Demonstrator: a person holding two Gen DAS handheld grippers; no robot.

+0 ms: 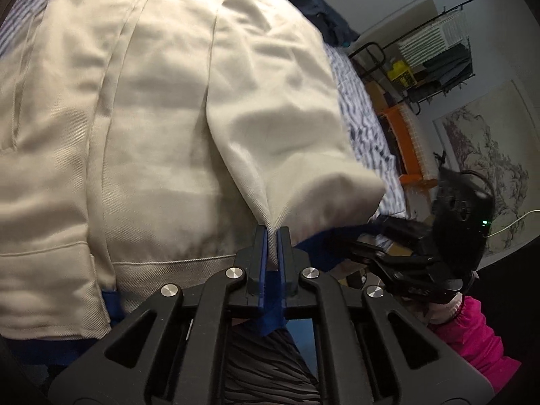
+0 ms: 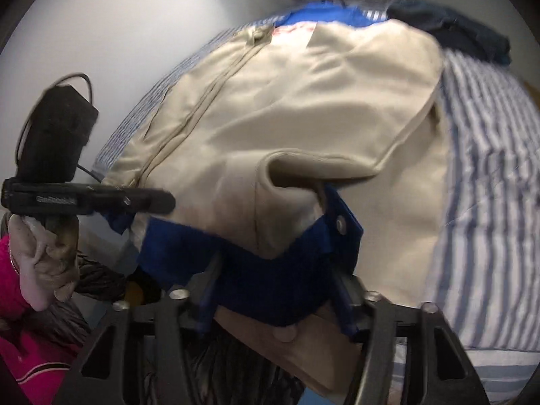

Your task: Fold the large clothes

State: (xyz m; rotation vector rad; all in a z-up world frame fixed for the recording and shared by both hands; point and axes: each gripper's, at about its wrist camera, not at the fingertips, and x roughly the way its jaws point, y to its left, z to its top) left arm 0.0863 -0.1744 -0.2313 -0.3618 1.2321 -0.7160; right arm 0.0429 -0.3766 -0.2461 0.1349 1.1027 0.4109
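A large beige jacket [image 1: 162, 128] with blue trim lies spread on a striped bed; it also shows in the right wrist view [image 2: 303, 125]. My left gripper [image 1: 272, 236] is shut on a pinch of beige fabric at the sleeve's cuff end, near the hem. My right gripper [image 2: 273, 290] stands with its jaws apart around the blue cuff [image 2: 270, 270] of the jacket, which drapes over and between them. The right gripper also shows in the left wrist view [image 1: 398, 253], at the right. The left gripper also shows in the right wrist view [image 2: 148, 200], at the left.
The striped blue-white bedsheet [image 2: 489, 185] lies under the jacket. A dark garment [image 1: 317, 6] lies at the far end of the bed. A clothes rack [image 1: 435, 50] and an orange crate [image 1: 405, 141] stand beside the bed. My pink sleeve [image 1: 472, 337] shows.
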